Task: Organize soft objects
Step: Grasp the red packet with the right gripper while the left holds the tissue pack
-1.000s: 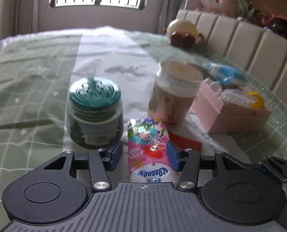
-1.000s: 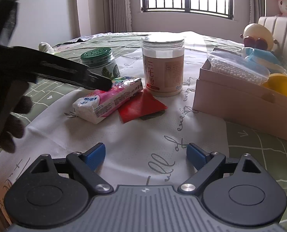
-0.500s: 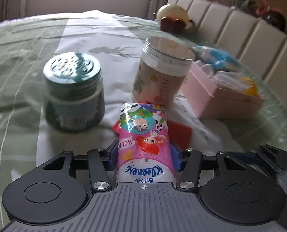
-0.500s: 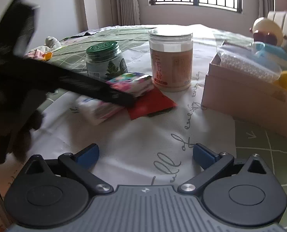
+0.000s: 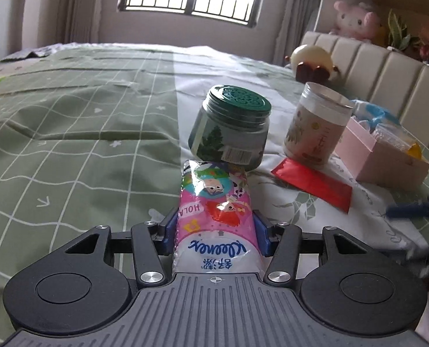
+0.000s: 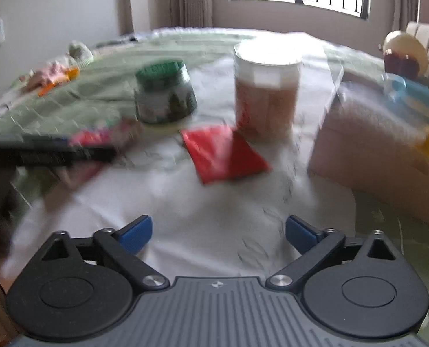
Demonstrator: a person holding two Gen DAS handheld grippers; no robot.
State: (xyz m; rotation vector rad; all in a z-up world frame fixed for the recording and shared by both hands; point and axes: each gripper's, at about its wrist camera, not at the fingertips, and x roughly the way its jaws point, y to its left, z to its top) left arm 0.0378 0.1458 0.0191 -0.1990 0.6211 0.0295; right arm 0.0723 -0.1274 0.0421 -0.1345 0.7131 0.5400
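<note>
The left claw (image 5: 216,232) is clamped on a pink plastic-wrapped Kleenex tissue pack (image 5: 216,217), which sits at lower centre of the left wrist view, pinched between the blue pads (image 5: 168,231). Beyond it, at centre frame, stands a green-lidded glass jar (image 5: 232,128), with a clear-lidded tan plastic canister (image 5: 315,127) to its right. A flat red packet (image 5: 313,183) lies on the white cloth of the bench (image 5: 69,133), near a pink cardboard box (image 5: 382,156) at right. The right claw (image 6: 217,232) stands wide apart, gripping nothing, at the bottom of its blurred view.
</note>
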